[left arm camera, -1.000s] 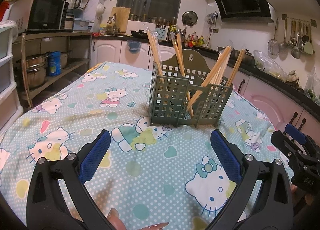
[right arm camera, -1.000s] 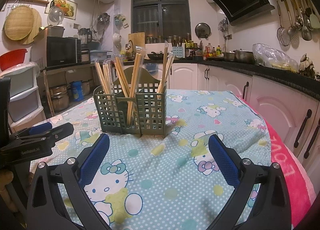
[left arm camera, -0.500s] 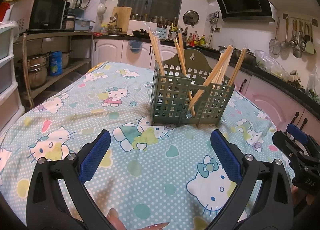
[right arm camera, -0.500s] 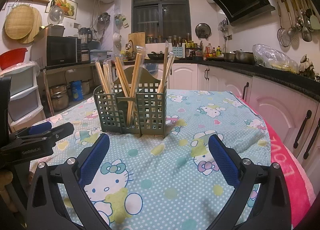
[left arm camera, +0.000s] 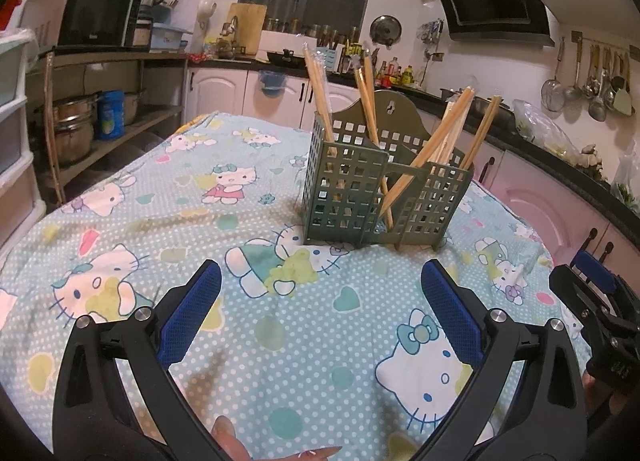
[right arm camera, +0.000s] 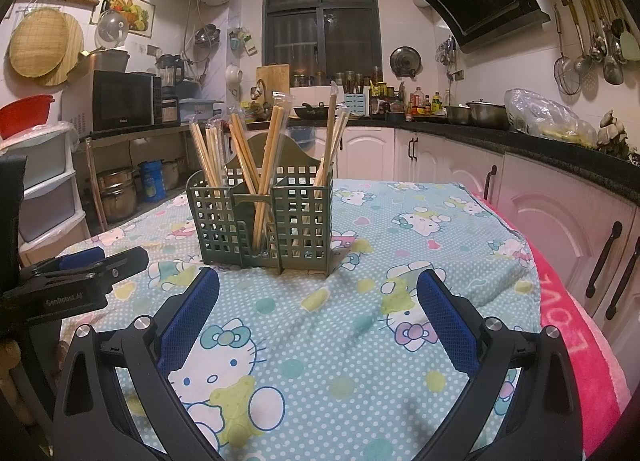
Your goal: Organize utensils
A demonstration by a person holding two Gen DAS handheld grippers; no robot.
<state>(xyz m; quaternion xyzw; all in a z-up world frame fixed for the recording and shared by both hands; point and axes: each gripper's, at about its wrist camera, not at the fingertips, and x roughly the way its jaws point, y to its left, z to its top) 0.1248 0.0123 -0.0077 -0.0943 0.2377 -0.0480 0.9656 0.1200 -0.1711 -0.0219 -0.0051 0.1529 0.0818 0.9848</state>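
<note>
Holder: a dark green plastic basket with square holes (left arm camera: 384, 197) stands upright on the table, far from both grippers, past their tips.
Sticks: pale wooden chopsticks (right arm camera: 266, 165) lean inside the basket, some in clear wrappers, spread over its boxes.
Left gripper: the black tool with blue pads (left arm camera: 320, 299) hangs over the cloth with its jaws wide apart and nothing between them. The basket is ahead of it, a little to the right.
Right gripper: the same kind of tool (right arm camera: 318, 305) has its jaws wide too, holding nothing. The basket is ahead, a little to the left.
Table cover: a light blue dotted cloth with cartoon cats (right arm camera: 400, 261) lies under everything.
</note>
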